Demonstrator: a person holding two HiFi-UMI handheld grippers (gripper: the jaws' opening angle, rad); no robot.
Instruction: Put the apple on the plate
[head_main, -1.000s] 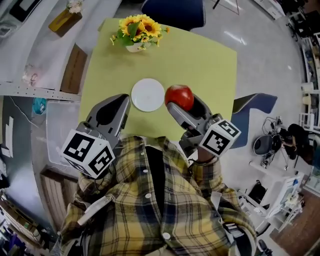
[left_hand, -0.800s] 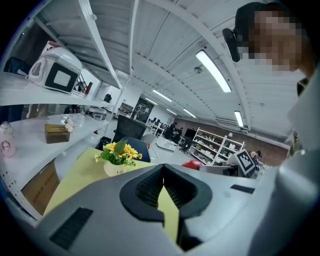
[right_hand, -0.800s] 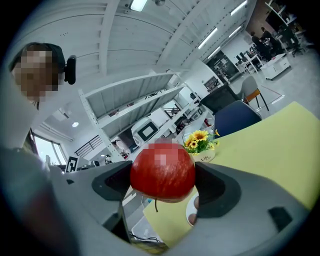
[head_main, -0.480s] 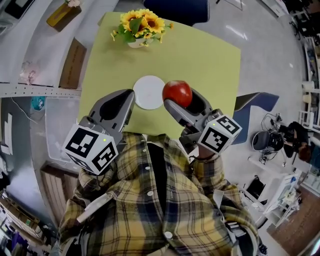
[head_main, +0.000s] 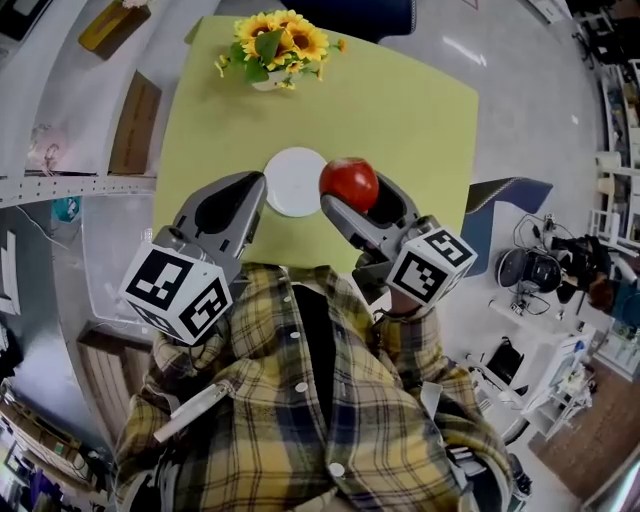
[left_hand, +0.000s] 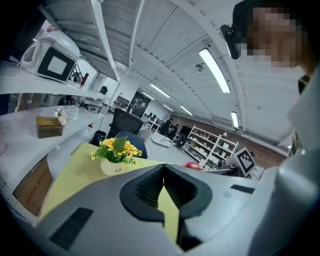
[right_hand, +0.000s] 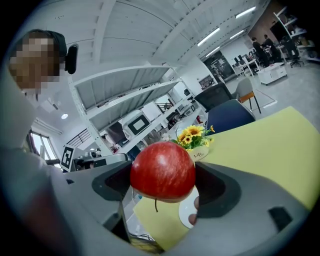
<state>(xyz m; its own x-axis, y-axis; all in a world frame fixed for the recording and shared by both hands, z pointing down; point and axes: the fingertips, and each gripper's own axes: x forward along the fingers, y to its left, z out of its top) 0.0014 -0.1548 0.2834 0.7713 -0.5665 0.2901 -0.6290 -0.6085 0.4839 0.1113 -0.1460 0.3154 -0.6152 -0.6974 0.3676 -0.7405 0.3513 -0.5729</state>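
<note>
A red apple (head_main: 349, 184) (right_hand: 163, 171) is clamped between the jaws of my right gripper (head_main: 358, 196) (right_hand: 164, 186), held in the air just right of the white plate (head_main: 295, 182). The round plate lies bare on the yellow-green table (head_main: 400, 110); in the right gripper view a sliver of the plate (right_hand: 185, 214) shows below the apple. My left gripper (head_main: 250, 196) (left_hand: 163, 186) hovers at the plate's left edge, its jaws pressed together with nothing between them.
A white pot of sunflowers (head_main: 270, 45) (left_hand: 116, 155) stands at the table's far side. A dark blue chair (head_main: 505, 205) sits right of the table, another chair (head_main: 350, 12) beyond it. Grey counters with boxes run along the left.
The right gripper has carried the apple a little left and forward, closer to the plate. The left gripper has edged up to the plate's left rim.
</note>
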